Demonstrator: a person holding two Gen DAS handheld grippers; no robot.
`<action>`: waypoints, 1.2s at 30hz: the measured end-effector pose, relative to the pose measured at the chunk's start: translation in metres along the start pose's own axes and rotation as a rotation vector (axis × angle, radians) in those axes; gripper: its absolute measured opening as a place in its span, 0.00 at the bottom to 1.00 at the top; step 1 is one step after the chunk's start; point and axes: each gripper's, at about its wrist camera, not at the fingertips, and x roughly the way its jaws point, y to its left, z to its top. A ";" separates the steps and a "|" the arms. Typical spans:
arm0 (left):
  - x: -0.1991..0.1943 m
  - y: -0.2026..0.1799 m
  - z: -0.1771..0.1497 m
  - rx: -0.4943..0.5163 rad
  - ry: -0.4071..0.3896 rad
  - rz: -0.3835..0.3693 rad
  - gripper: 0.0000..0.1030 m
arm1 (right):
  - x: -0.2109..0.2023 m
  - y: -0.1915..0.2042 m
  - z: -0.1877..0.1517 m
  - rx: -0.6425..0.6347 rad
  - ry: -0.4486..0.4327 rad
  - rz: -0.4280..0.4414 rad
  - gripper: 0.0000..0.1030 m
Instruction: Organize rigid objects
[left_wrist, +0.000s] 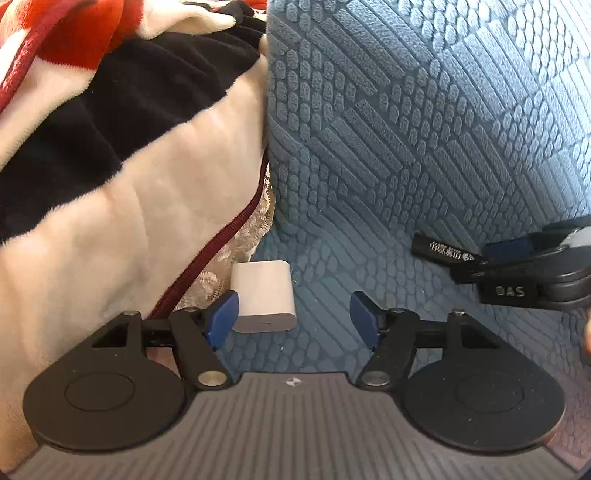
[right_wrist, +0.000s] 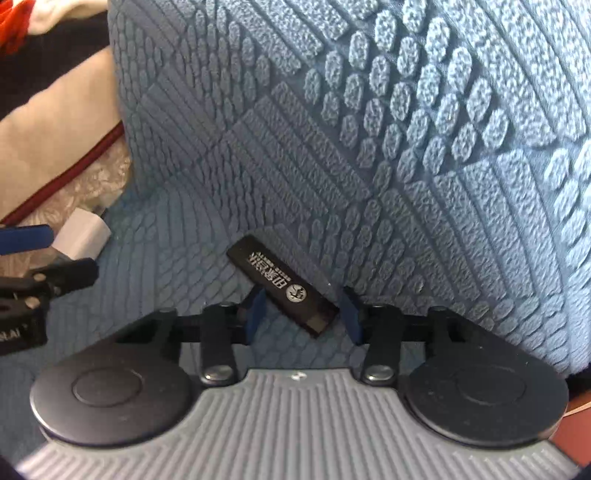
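Observation:
A white charger block (left_wrist: 264, 297) lies on the blue textured sofa seat (left_wrist: 332, 258), against the blanket's edge. My left gripper (left_wrist: 293, 317) is open; the block sits between its blue pads, touching the left one, well apart from the right one. The block also shows in the right wrist view (right_wrist: 83, 232). A flat black stick with white print (right_wrist: 282, 286) lies on the seat. My right gripper (right_wrist: 301, 314) is open around its near end, pads close on both sides. The stick (left_wrist: 445, 251) and right gripper (left_wrist: 532, 269) show at the right of the left wrist view.
A cream, black and red fleece blanket (left_wrist: 110, 166) with a dark red trim is piled at the left, with lace fabric (left_wrist: 236, 240) under it. The blue sofa backrest (right_wrist: 369, 110) rises just behind both objects.

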 end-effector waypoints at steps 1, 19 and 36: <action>0.000 0.000 0.000 -0.001 -0.001 0.004 0.70 | -0.001 0.000 0.000 -0.011 0.006 -0.003 0.39; 0.021 0.002 0.007 0.004 0.032 0.019 0.69 | -0.038 -0.037 -0.026 0.158 0.036 0.030 0.07; 0.018 0.002 0.006 -0.057 0.056 -0.155 0.48 | -0.042 -0.014 -0.018 -0.036 -0.021 -0.017 0.33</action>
